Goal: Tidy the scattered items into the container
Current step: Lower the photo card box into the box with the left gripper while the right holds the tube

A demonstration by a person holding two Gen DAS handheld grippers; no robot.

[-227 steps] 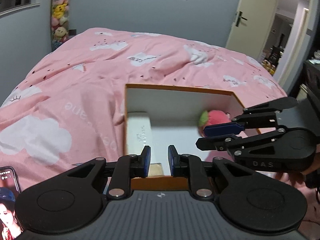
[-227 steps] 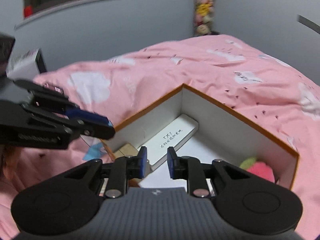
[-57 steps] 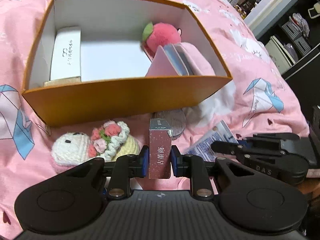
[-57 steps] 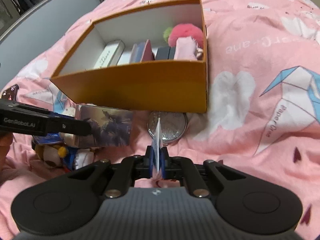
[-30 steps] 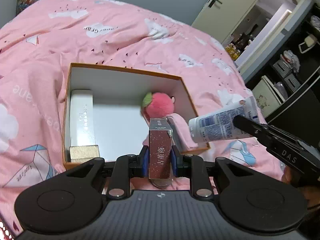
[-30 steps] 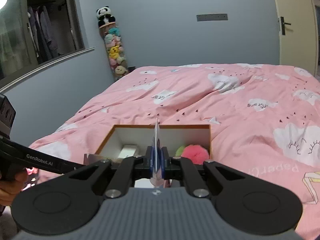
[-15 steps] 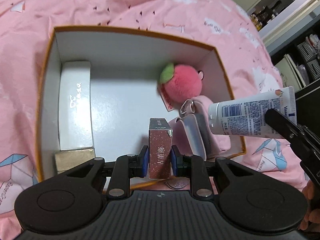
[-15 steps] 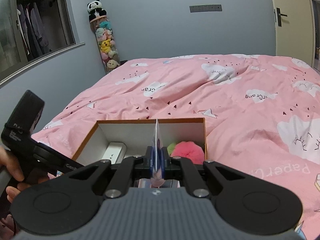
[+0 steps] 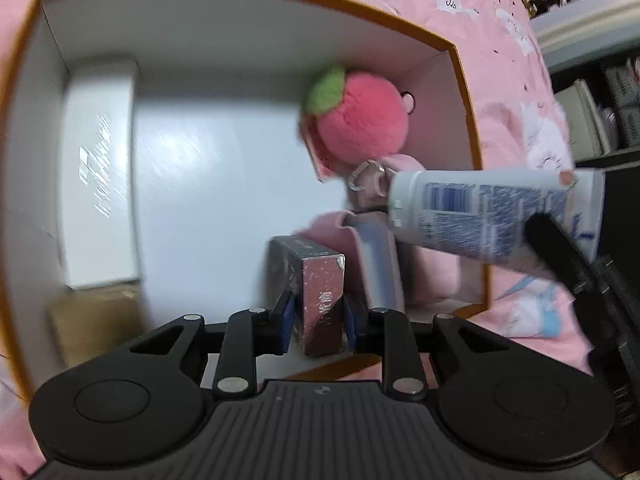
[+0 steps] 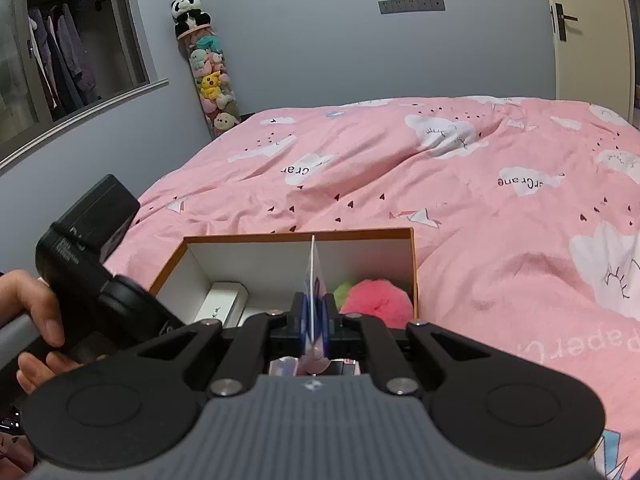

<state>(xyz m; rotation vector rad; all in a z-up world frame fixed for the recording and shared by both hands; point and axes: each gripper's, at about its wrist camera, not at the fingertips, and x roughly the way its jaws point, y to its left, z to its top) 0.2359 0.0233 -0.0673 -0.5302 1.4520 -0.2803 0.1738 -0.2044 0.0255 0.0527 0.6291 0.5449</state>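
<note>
My left gripper [image 9: 319, 318] is down inside the orange box [image 9: 240, 20], near its front wall. Between its jaws, which are opening, stands a shiny pink carton [image 9: 322, 300], tilted, with a sliver of gap at the left pad. My right gripper [image 10: 314, 320] is shut on the flat end of a white and blue tube [image 10: 314, 276]. That tube [image 9: 480, 216] hangs level over the box's right side. Inside lie a pink plush fruit [image 9: 360, 116], a long white carton [image 9: 98, 168], a tan carton [image 9: 96, 320] and a pink pouch [image 9: 380, 264].
The orange box [image 10: 296, 235] sits on a pink duvet [image 10: 480, 200]. A person's hand [image 10: 36, 312] holds the left gripper's black body [image 10: 100, 280] at the box's left. Dark shelves [image 9: 600, 120] stand beyond the bed, and a column of plush toys [image 10: 208, 76] leans on the wall.
The left gripper has sunk into the box with the shiny carton, which now sits tilted and looser between the pads. The tube has come closer over the box's right side.
</note>
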